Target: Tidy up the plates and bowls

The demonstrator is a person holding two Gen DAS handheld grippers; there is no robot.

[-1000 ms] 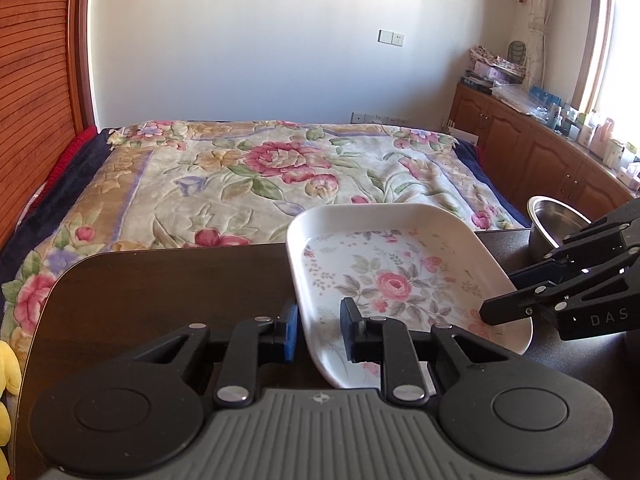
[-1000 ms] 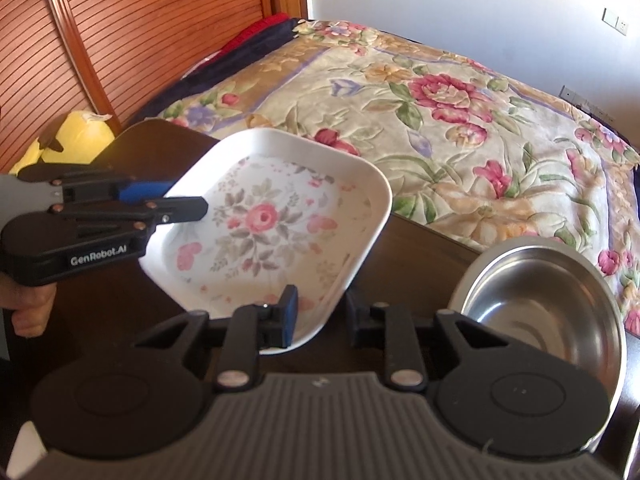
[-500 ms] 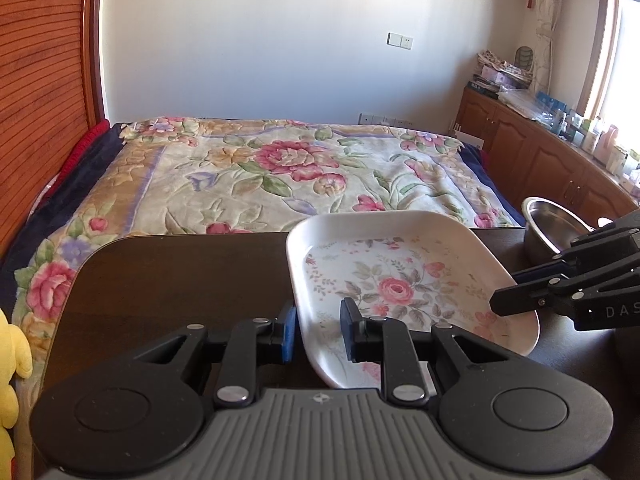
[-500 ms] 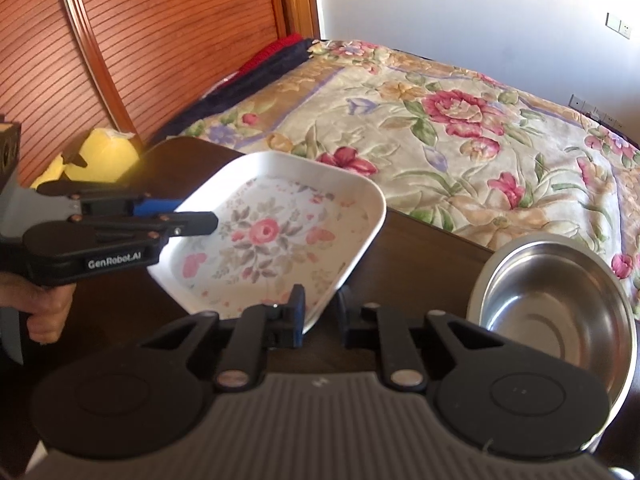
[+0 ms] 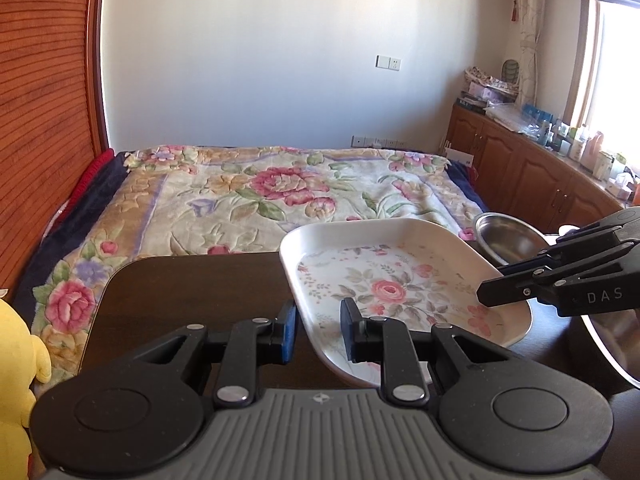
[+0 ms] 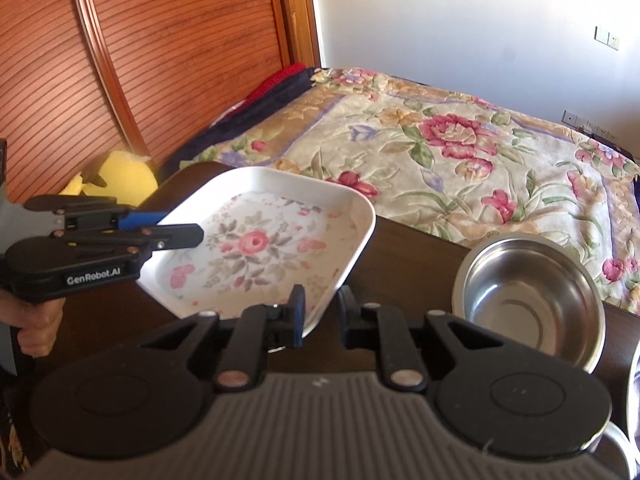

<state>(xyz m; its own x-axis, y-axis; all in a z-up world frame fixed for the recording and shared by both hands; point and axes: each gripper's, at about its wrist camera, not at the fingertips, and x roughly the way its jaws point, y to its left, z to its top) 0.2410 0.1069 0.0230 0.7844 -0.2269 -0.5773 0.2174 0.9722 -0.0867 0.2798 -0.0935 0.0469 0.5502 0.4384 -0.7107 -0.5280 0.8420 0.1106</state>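
A white rectangular plate with a rose pattern (image 5: 392, 280) (image 6: 260, 248) hangs above the dark table (image 5: 192, 288), carried by both grippers. My left gripper (image 5: 318, 332) is shut on the plate's near-left rim; in the right wrist view it (image 6: 180, 228) comes in from the left. My right gripper (image 6: 322, 314) is shut on the opposite rim, and in the left wrist view it (image 5: 492, 296) reaches in from the right. A steel bowl (image 6: 528, 296) (image 5: 506, 236) stands on the table to the right of the plate.
A bed with a floral blanket (image 5: 280, 188) lies just past the table's far edge. A yellow plush toy (image 5: 16, 360) sits at the table's left. A second steel rim (image 5: 612, 344) shows at the far right. A person's hand (image 6: 36, 324) holds the left gripper's handle.
The right gripper's jaws narrowed onto the plate's rim. Both grippers then rose and the plate came up off the table with them; the steel bowl stayed put.
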